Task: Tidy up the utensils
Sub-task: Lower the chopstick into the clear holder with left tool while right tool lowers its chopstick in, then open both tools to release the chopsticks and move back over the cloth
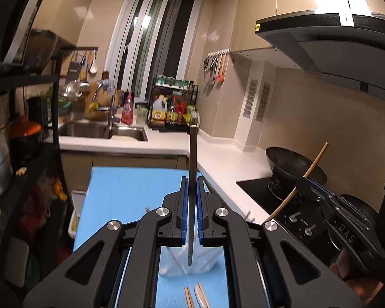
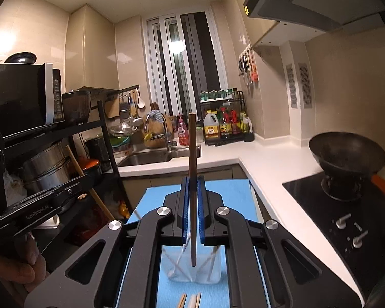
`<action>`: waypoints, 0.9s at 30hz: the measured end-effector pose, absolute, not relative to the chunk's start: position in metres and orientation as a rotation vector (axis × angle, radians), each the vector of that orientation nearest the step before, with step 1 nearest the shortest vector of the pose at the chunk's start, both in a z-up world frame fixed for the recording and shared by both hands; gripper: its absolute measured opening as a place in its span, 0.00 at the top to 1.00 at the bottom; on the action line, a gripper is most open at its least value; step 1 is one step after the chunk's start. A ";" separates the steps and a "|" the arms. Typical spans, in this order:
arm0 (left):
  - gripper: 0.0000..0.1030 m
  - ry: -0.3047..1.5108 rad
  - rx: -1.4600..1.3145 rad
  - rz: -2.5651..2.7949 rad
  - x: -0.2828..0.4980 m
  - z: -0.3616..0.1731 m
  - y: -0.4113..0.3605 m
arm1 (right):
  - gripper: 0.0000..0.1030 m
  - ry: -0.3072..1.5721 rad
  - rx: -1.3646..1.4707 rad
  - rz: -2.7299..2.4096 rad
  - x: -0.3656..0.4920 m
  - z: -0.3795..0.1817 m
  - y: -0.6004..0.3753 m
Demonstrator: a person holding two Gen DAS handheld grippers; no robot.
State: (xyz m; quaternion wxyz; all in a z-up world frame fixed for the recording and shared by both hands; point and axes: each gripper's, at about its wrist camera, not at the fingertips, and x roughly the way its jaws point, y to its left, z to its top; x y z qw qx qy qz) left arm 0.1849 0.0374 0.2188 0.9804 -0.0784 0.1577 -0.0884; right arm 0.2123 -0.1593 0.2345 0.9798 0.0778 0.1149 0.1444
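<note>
Left wrist view shows the sorting partly done. A clear glass jar stands on the light blue mat and already holds a few thin sticks, some pale and one striped as the right wrist view shows them in the same clear glass jar. Several loose chopsticks lie on the mat just in front of the jar, so, as I judge it, more than one pick-up is left.

Both tools are clamped on a load. The left gripper has its blue-padded jaws pressed against a dark brown chopstick, which stands nearly upright with its lower tip hanging over the jar mouth. In that same view the right gripper appears at the side, holding a pale bamboo chopstick at a slant.

The right gripper, seen from its own camera, has no visible gap beside a brown chopstick, which points down into the jar; the tip seems to be at or just inside the rim, though I cannot tell whether it touches glass. Loose chopsticks show at the bottom edge.
</note>
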 end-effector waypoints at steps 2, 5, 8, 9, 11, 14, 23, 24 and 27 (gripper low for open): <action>0.94 0.303 -0.148 -0.175 0.196 0.223 0.034 | 0.94 0.224 0.143 0.284 0.223 0.236 -0.156; 0.94 0.295 -0.121 -0.159 0.213 0.220 0.026 | 0.94 0.233 0.126 0.280 0.242 0.227 -0.151; 0.94 0.339 -0.106 -0.146 0.234 0.200 0.021 | 0.94 0.283 0.120 0.291 0.260 0.206 -0.147; 0.94 0.355 -0.103 -0.145 0.238 0.193 0.020 | 0.94 0.302 0.117 0.295 0.265 0.197 -0.145; 0.94 0.408 -0.091 -0.145 0.249 0.175 0.016 | 0.94 0.339 0.101 0.304 0.272 0.182 -0.139; 0.94 0.491 -0.071 -0.167 0.261 0.151 0.009 | 0.92 0.423 0.070 0.349 0.281 0.162 -0.129; 0.68 0.470 -0.068 -0.178 0.235 0.159 0.020 | 0.65 0.418 0.106 0.272 0.242 0.159 -0.162; 0.68 0.456 -0.080 -0.175 0.226 0.160 0.024 | 0.65 0.415 0.115 0.266 0.235 0.157 -0.167; 0.68 0.425 -0.089 -0.152 0.200 0.157 0.032 | 0.65 0.410 0.123 0.255 0.209 0.148 -0.174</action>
